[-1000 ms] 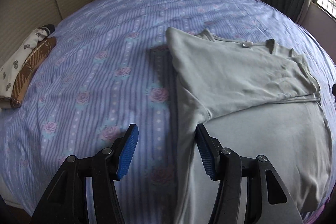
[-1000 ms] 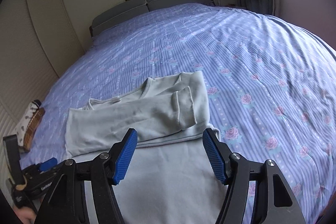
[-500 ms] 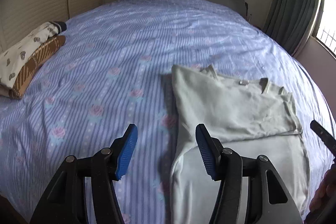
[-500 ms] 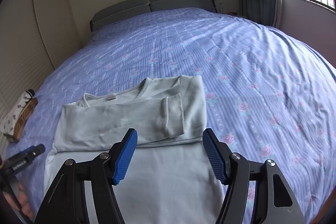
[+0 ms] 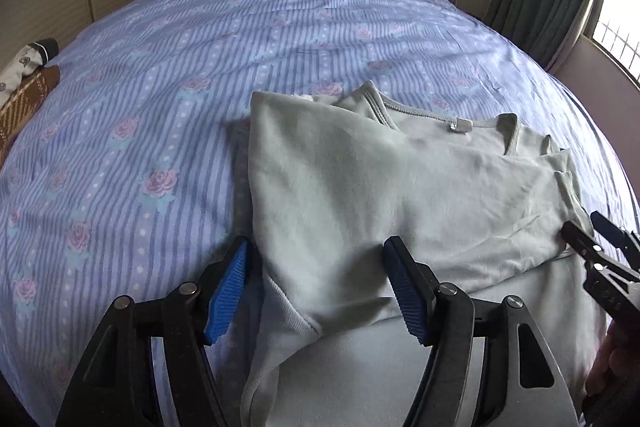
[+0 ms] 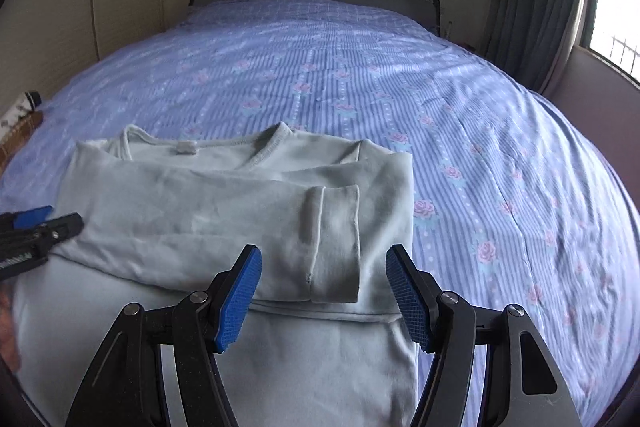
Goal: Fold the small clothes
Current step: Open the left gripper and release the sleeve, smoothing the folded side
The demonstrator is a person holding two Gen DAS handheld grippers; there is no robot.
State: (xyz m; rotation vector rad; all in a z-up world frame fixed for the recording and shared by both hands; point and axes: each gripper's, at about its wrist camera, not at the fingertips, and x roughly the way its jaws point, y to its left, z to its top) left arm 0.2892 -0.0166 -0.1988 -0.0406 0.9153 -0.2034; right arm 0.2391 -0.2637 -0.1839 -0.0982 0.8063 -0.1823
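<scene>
Folded pile (image 5: pixel 24 87): patterned garments, set at the bed's left edge; judged finished. Left gripper (image 5: pixel 316 287): jaws spread wide, nothing held, poised over the shirt's left fold. Pale green long-sleeved shirt (image 5: pixel 400 195): laid on the striped floral bedspread (image 5: pixel 160 107), sleeves folded across the chest; the lengthwise fold is judged outstanding. Neck label (image 6: pixel 185 147): no writing legible. Right gripper (image 6: pixel 324 291): jaws apart, empty, above the cuff (image 6: pixel 336 243).

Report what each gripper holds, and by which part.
Nothing is held. The left gripper and right gripper hang open above the pale green long-sleeved shirt.
</scene>
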